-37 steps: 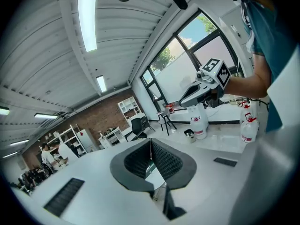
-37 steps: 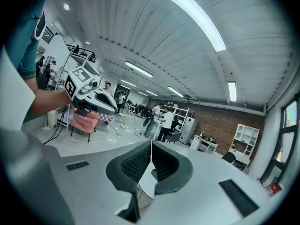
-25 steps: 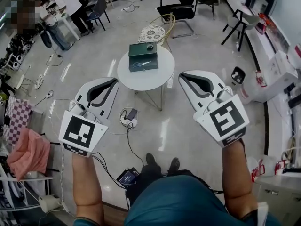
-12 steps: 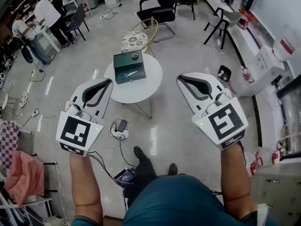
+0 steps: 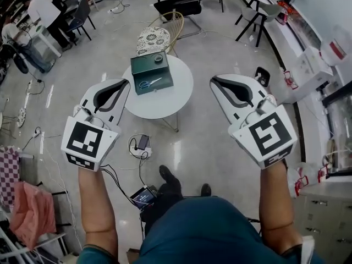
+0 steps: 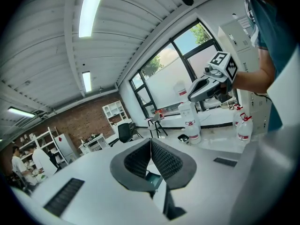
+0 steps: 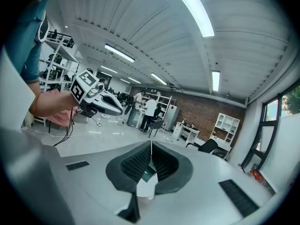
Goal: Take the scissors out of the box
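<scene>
A dark green box point(image 5: 152, 71) lies on a small round white table point(image 5: 170, 92) ahead of me in the head view. A pair of scissors point(image 5: 148, 83) with blue handles lies in its open front part. My left gripper point(image 5: 117, 82) is held up to the left of the table, jaws shut, nothing between them. My right gripper point(image 5: 218, 81) is held up to the right of the table, also shut and empty. Both are well apart from the box. In each gripper view the jaw tips meet, left gripper point(image 6: 151, 139) and right gripper point(image 7: 151, 143).
A wicker chair with a patterned cushion point(image 5: 154, 37) stands behind the table, a black office chair point(image 5: 179, 1) beyond it. Cables and a power strip point(image 5: 137, 144) lie on the floor by the table. White water jugs point(image 5: 308, 65) stand right. People work at desks point(image 5: 38, 15) far left.
The table with the box has come nearer and shifted slightly in the head view as I stepped forward. Both grippers stay raised and shut.
</scene>
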`<state>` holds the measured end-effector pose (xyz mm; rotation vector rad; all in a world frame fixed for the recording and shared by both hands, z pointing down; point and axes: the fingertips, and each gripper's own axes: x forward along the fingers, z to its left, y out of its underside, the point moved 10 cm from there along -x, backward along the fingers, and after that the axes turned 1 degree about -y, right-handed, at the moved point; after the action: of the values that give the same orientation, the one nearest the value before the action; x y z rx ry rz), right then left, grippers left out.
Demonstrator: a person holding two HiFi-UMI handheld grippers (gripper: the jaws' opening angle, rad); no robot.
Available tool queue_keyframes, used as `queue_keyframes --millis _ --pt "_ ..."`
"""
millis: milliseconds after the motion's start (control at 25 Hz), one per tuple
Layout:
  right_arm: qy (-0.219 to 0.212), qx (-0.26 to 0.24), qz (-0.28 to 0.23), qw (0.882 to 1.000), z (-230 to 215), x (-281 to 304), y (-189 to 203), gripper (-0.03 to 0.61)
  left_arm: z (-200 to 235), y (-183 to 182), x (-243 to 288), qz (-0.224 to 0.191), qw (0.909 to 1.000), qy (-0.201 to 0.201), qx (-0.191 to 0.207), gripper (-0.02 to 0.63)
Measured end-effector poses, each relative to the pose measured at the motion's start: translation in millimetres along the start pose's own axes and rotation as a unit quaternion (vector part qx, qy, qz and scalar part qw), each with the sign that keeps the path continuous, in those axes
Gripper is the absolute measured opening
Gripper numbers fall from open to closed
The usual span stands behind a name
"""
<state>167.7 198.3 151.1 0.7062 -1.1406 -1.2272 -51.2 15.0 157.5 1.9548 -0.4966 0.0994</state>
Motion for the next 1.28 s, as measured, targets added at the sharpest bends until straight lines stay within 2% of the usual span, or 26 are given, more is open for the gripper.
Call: queue_keyframes --millis 440,840,1280 --pt "0.002 -0.021 0.015 1.0 17 93 -40 0.037 85 46 4 -0.016 0.9998 0.013 -0.001 0.021" --pt "0.003 -0.046 0.026 0.999 28 147 -81 0.037 142 61 -4 -0.05 0.9987 0.01 -0.004 0.021" --pt "-0.073 -0.016 0.008 0.997 -10 247 -78 0.037 191 102 -2 0.004 0.9988 -0.032 -0.038 0.021"
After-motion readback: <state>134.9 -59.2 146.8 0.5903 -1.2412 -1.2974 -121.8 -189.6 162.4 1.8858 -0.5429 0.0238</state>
